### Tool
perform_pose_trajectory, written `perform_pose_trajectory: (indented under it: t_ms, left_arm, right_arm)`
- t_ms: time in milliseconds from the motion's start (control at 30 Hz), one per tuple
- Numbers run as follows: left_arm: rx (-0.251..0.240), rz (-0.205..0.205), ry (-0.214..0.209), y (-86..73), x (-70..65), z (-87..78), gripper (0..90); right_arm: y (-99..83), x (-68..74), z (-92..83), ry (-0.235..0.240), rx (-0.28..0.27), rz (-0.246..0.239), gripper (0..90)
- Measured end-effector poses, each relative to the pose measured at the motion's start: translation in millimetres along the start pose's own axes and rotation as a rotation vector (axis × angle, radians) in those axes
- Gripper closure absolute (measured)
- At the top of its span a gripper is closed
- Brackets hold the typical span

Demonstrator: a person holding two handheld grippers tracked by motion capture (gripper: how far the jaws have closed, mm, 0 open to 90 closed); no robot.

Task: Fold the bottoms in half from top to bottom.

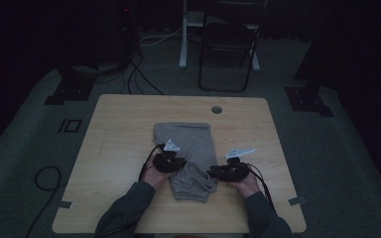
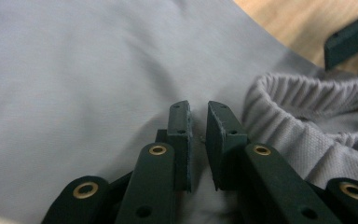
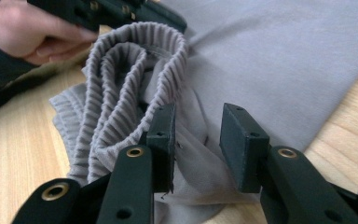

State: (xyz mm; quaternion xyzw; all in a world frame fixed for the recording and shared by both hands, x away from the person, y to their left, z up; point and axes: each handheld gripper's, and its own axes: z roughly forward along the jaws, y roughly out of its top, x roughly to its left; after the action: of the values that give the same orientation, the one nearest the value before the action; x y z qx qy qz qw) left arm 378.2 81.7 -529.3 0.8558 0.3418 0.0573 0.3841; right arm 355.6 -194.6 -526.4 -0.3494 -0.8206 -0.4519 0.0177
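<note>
A grey garment [image 1: 183, 141] lies on the wooden table [image 1: 119, 129], its ribbed waistband [image 1: 193, 181] bunched up at the near end. My left gripper [image 1: 176, 162] sits at the garment's left edge. In the left gripper view its jaws [image 2: 198, 109] stand a narrow gap apart over smooth grey cloth [image 2: 84, 74], with the ribbed band [image 2: 307, 98] to their right. My right gripper [image 1: 213, 173] is at the band's right side. Its jaws [image 3: 198, 112] are open, straddling a fold of cloth [image 3: 191, 149] beside the ribbed band [image 3: 126, 70]. The other hand [image 3: 23, 32] shows behind the band.
The table has a round cable hole [image 1: 217, 109] near its far edge. Beyond it stand a black folding chair [image 1: 225, 49] and a white desk leg [image 1: 183, 34]. Cables [image 1: 139, 74] run across the dark floor. Bare wood lies on both sides of the garment.
</note>
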Motion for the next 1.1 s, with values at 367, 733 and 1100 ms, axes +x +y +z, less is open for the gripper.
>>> perform_pose_trajectory:
  t_ms: [367, 733, 1100]
  left_arm:
    - [-0.029, 0.066, -0.062, -23.7, -21.8, -23.1, 79.0]
    - [-0.010, 0.042, -0.032, -52.5, -22.8, -36.5, 75.4]
    - [-0.062, -0.009, 0.056, -44.9, -5.2, -44.7, 68.9]
  right_arm:
    - [0.2, -0.4, 11.5, -0.112, 0.040, 0.012, 59.7]
    - [-13.2, 41.9, 22.6, -0.054, 0.099, -0.077, 55.2]
    - [-3.9, 27.8, 20.0, -0.114, 0.037, -0.068, 51.3]
